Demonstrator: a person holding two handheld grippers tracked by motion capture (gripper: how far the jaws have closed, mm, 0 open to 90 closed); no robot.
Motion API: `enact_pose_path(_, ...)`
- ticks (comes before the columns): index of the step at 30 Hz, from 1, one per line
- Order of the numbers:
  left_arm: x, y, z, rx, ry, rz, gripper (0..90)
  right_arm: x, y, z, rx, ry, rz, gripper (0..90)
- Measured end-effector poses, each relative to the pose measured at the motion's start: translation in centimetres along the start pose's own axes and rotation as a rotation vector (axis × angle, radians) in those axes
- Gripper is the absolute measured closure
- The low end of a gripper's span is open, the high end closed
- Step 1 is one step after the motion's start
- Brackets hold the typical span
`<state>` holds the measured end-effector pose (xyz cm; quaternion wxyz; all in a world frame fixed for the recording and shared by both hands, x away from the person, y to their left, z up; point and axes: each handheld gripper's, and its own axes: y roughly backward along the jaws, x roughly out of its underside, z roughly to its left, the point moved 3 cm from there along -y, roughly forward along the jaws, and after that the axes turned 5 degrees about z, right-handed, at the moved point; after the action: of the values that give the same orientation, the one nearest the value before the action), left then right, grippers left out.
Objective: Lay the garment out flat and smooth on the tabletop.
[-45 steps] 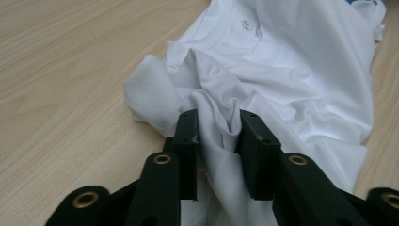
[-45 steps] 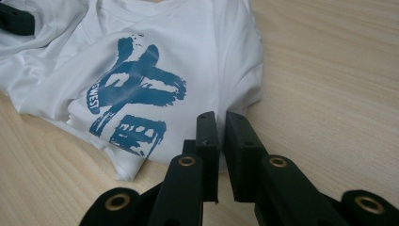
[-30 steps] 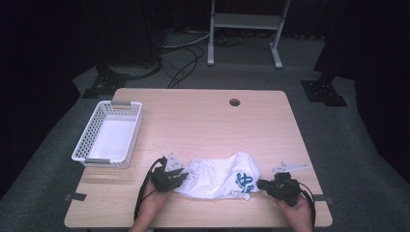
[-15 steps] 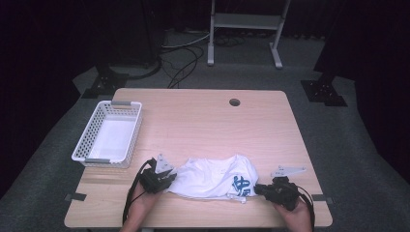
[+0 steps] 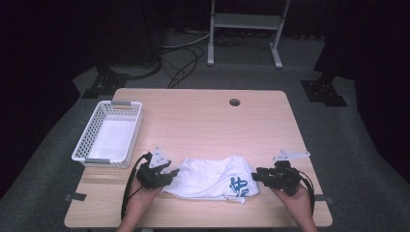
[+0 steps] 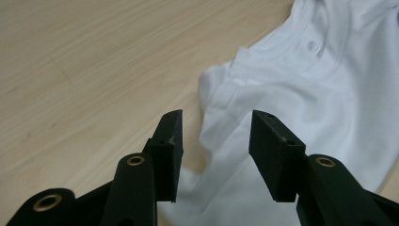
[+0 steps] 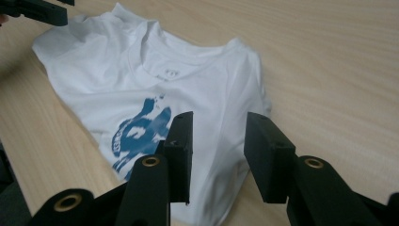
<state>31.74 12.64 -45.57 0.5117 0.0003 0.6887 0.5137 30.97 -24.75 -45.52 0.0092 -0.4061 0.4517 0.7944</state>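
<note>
Shirt flanked by two grippers
The shirt [image 5: 209,176] is spread between the left gripper [image 5: 170,173] and right gripper [image 5: 256,175], beneath both open jaw pairs

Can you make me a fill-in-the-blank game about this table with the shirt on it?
1. The white T-shirt has a picture printed on it in the colour ____.
2. The white basket sits near the table's ____ edge.
3. The left gripper has its jaws ____ over the shirt.
4. The wooden table has a round ____ near its far edge.

Missing words: blue; left; open; hole
</note>
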Motion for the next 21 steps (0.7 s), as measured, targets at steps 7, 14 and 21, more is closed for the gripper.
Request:
enact_pose_path(7, -2.6, -2.1, -1.4, 0.084, -0.033, -0.024, 54.1, -3.0, -1.8, -0.8, 0.015, 0.035, 0.014, 62.4)
enact_pose_path(14, -3.3, -4.7, -1.4, 0.128, -0.038, 0.032, 65.5, -5.1, -4.0, -1.8, 0.024, 0.052, 0.044, 61.9)
enact_pose_path(21, -3.2, -6.2, -1.0, 0.134, -0.022, 0.059, 65.7, -6.1, -5.6, -1.7, 0.024, 0.065, 0.064, 62.2)
